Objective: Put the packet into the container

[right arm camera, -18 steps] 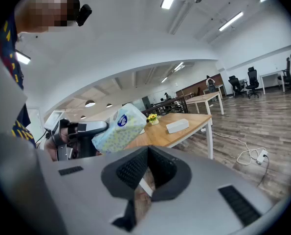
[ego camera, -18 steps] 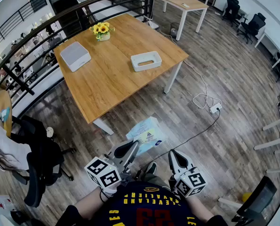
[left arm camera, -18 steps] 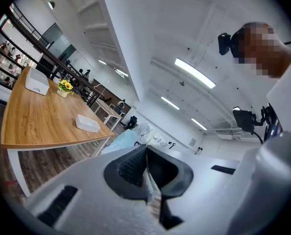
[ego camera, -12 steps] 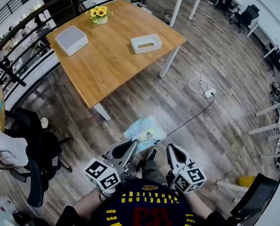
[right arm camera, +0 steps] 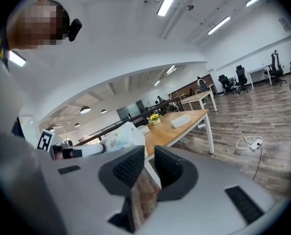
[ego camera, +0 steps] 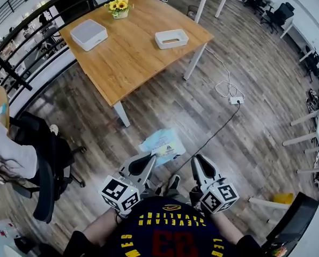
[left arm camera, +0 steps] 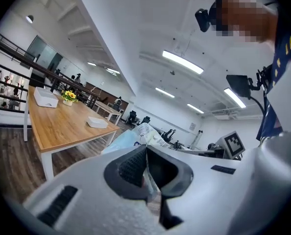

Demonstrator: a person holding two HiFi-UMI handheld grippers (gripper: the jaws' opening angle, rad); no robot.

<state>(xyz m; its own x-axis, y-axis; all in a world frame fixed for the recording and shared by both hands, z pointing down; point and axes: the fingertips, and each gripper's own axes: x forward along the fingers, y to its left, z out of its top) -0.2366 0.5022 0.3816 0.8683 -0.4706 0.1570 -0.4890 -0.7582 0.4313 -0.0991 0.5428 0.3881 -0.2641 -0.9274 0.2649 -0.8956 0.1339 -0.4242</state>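
A pale blue and white packet [ego camera: 162,143] hangs over the wooden floor, and my left gripper [ego camera: 150,159] is shut on its near edge. The left gripper view has the packet [left arm camera: 141,131] sticking out past the closed jaws of that gripper [left arm camera: 146,147]. My right gripper [ego camera: 200,161] is beside it, and its jaws [right arm camera: 148,148] stand slightly apart with nothing between them. In the right gripper view the packet [right arm camera: 124,138] is at the left. The white open container [ego camera: 171,38] sits on the wooden table [ego camera: 132,58], far ahead of both grippers.
A white lidded box [ego camera: 89,34] and a pot of yellow flowers [ego camera: 119,7] stand on the same table. A black office chair [ego camera: 46,170] and a seated person [ego camera: 6,157] are at the left. A cable with a power strip [ego camera: 233,99] crosses the floor ahead and right.
The table and container have slid upward in the head view. The packet stays clamped in the left gripper, and both grippers keep their places near the body.
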